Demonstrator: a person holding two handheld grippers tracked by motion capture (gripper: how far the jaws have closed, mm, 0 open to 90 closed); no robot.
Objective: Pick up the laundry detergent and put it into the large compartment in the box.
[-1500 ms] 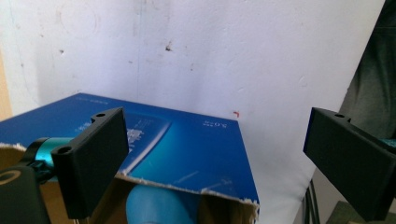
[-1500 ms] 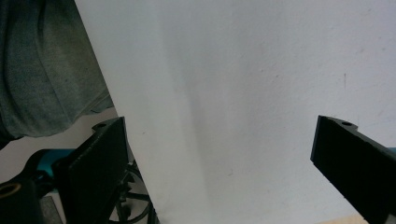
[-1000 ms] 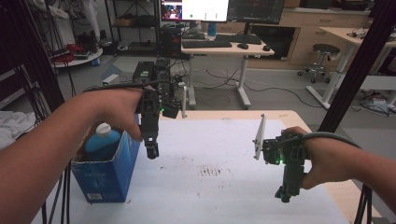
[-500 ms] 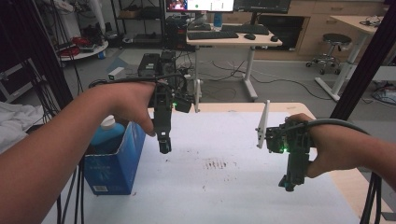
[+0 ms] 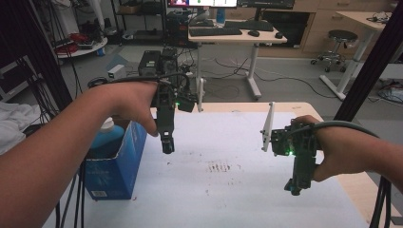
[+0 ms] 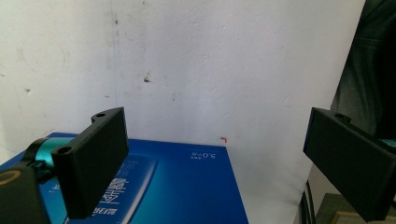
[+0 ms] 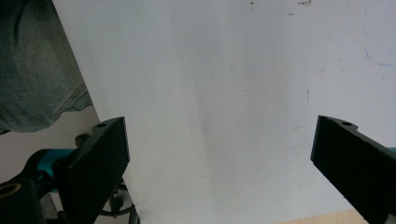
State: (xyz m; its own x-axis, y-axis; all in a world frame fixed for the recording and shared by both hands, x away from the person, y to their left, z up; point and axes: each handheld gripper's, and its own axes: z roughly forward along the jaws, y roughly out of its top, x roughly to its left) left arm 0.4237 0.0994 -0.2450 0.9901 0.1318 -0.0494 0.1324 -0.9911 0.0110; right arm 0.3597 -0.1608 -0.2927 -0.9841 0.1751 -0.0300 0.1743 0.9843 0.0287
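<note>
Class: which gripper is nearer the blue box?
Left. The left gripper hangs just beside the blue box, at its right; the right gripper is far across the table.

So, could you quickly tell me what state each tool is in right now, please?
Left tool: open, holding nothing, above the blue box.
Right tool: open, holding nothing, over the white table.

Lab office, desk [image 5: 237,35], monitors [image 5: 202,3], cables [image 5: 285,80]
</note>
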